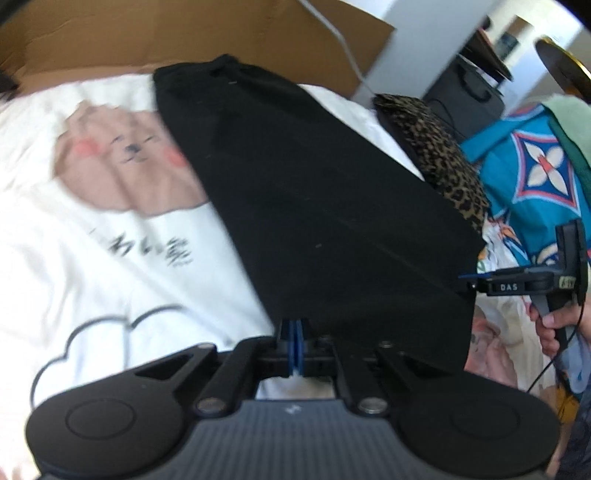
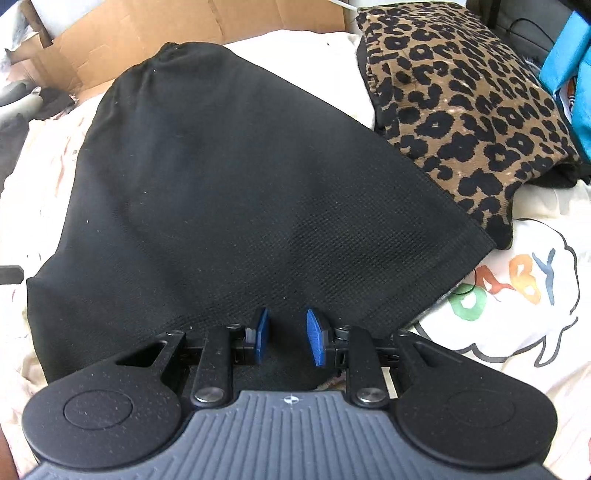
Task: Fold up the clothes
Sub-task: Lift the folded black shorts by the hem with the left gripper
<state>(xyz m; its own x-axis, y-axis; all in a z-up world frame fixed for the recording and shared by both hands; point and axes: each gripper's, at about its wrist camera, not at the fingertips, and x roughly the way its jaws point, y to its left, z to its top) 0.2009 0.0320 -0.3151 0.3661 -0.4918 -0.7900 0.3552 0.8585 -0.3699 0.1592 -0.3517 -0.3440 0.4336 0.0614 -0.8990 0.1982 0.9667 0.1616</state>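
The black garment (image 2: 236, 192) is lying spread on a bed with a white printed cover (image 1: 92, 258), its narrow gathered end far and its wide hem near. The left gripper (image 1: 295, 343) is sitting at the near-left corner of the hem with its blue fingers (image 1: 293, 347) pressed together, apparently pinching the cloth edge, though motion blur is making that hard to confirm. The right gripper (image 2: 286, 338) is hovering over the near hem with its fingers (image 2: 314, 341) parted, holding nothing.

The step in hand looks like taking both hem corners for a fold toward the far end. Next, the right gripper needs to close on the hem before lifting.

A leopard-print garment (image 2: 461, 99) is lying just beside the right edge, touching it, and cardboard (image 2: 166, 33) is bordering the far side; carrying the fold far-right risks dragging over the leopard piece.
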